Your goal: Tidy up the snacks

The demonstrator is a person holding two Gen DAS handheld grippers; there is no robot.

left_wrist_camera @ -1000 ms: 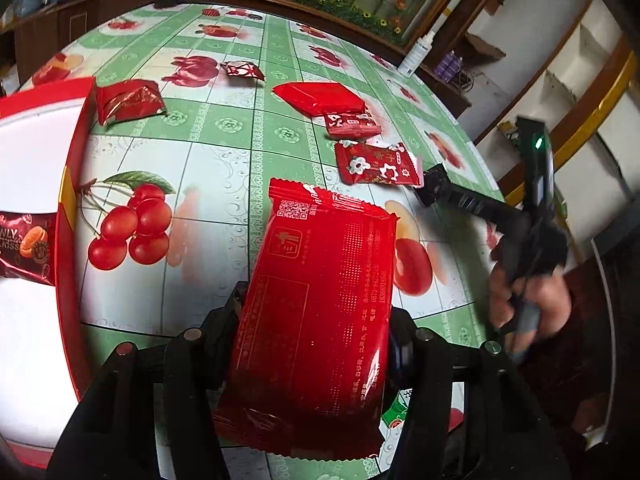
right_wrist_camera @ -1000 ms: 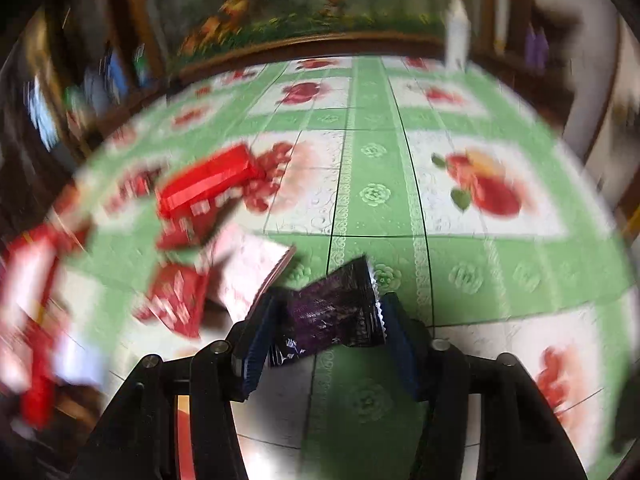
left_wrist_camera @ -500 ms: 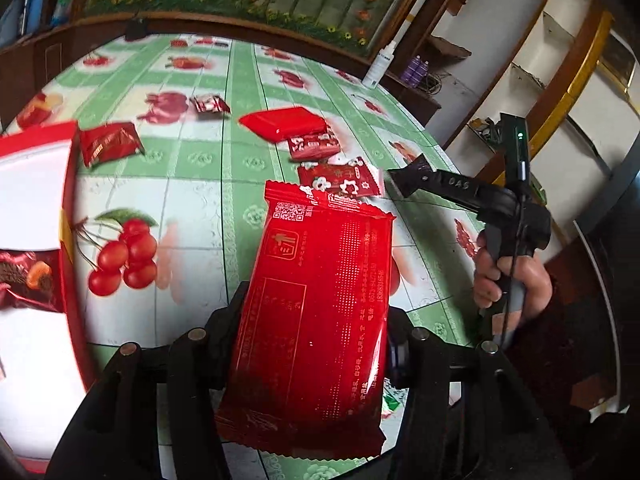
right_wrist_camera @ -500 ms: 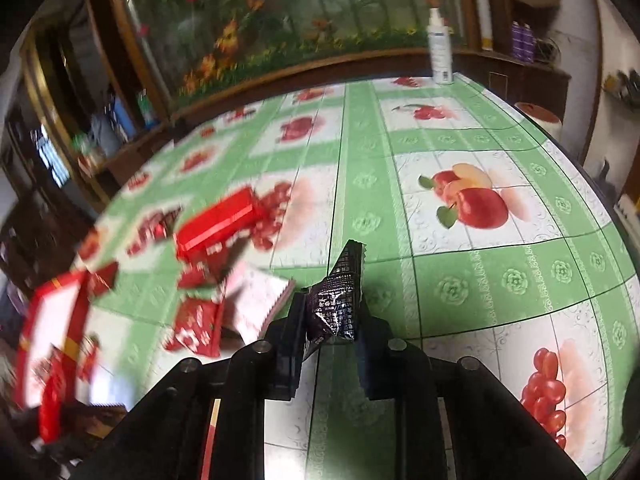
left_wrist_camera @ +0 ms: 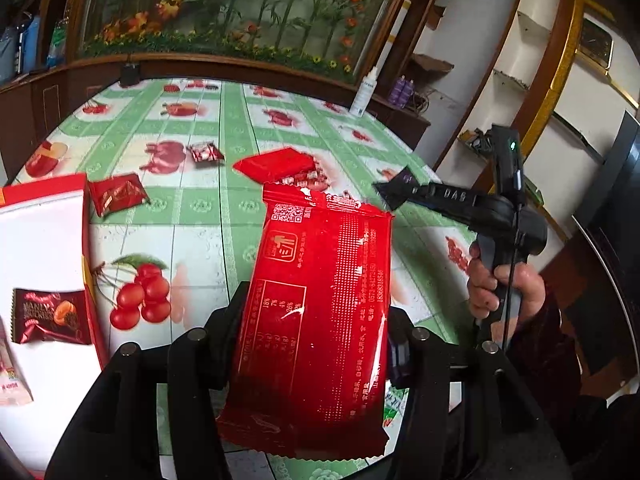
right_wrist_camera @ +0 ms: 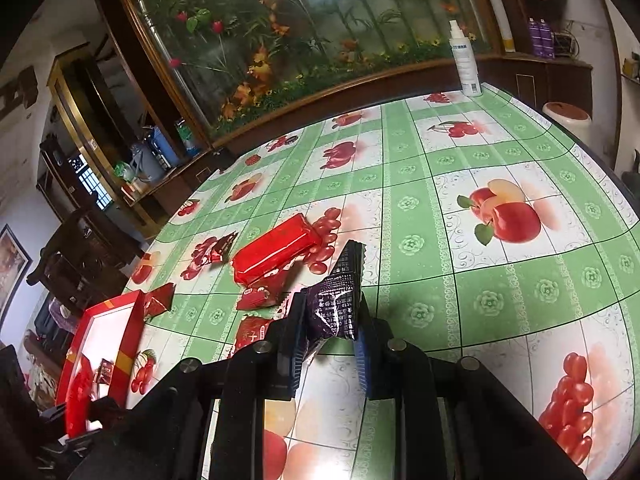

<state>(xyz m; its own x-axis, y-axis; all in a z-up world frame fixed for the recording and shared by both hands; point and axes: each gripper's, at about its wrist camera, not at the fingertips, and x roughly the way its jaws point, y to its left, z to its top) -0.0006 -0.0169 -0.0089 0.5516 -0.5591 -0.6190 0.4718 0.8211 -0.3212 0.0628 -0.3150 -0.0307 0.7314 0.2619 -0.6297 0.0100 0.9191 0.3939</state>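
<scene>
**Both hands loaded, box off to the left**

My left gripper (left_wrist_camera: 316, 344) has its jaws closed on a big red packet (left_wrist_camera: 320, 312), which stands up out of them with its long axis running away from me toward the top of the frame. The red box (left_wrist_camera: 86, 240) with the white floor sits at the left edge of that view, just beside the packet, with a dark candy wrapper (left_wrist_camera: 50, 316) already inside.

My right gripper (right_wrist_camera: 328, 344) has its jaws pinched on a small purple packet (right_wrist_camera: 338, 300), held above the table (right_wrist_camera: 480, 280). From there the box lies well off at lower left, so I judge my left hand nearer and likely to drop first. More red packets remain loose mid-table.
</scene>
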